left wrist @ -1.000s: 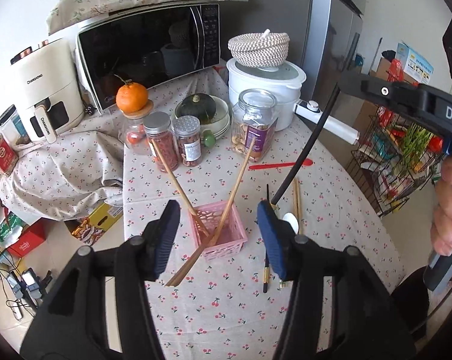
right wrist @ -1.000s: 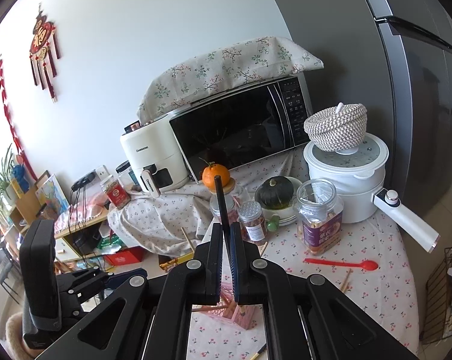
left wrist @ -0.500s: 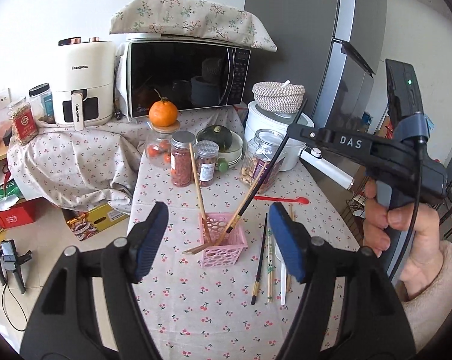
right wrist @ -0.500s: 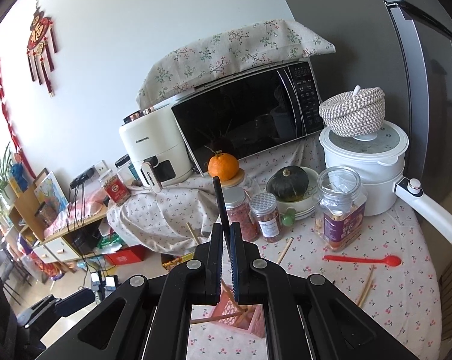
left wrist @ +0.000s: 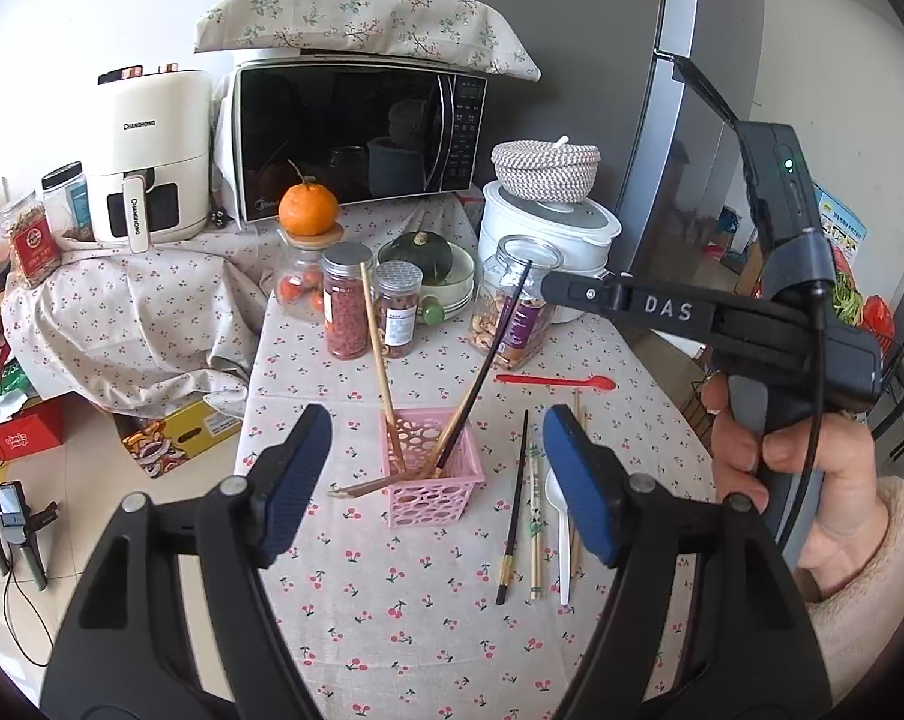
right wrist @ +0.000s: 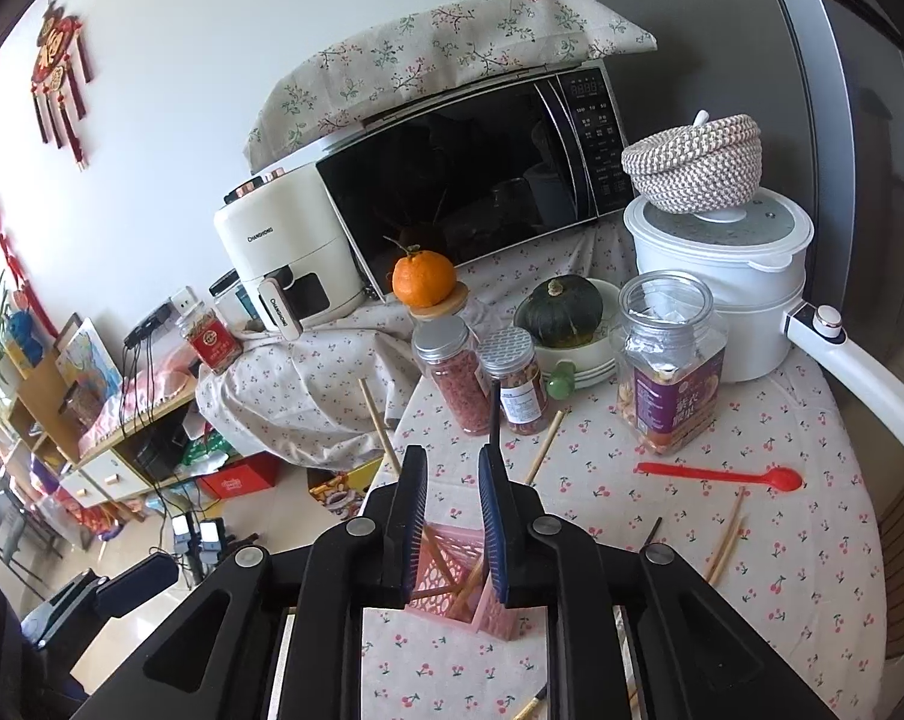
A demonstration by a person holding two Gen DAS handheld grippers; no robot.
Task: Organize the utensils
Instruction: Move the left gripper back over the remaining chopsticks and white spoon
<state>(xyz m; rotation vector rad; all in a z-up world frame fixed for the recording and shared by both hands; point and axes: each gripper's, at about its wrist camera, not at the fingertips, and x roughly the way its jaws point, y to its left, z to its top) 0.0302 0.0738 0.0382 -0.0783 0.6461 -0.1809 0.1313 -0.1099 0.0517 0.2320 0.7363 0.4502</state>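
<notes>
Right jaws just released black chopstick

At the back stands a black microwave under a floral cloth, with a white air fryer beside it. A mandarin sits on a jar lid, near a dark green squash in a bowl.

A white wall backs the cloth-covered table; a grey fridge stands at its far right corner.
</notes>
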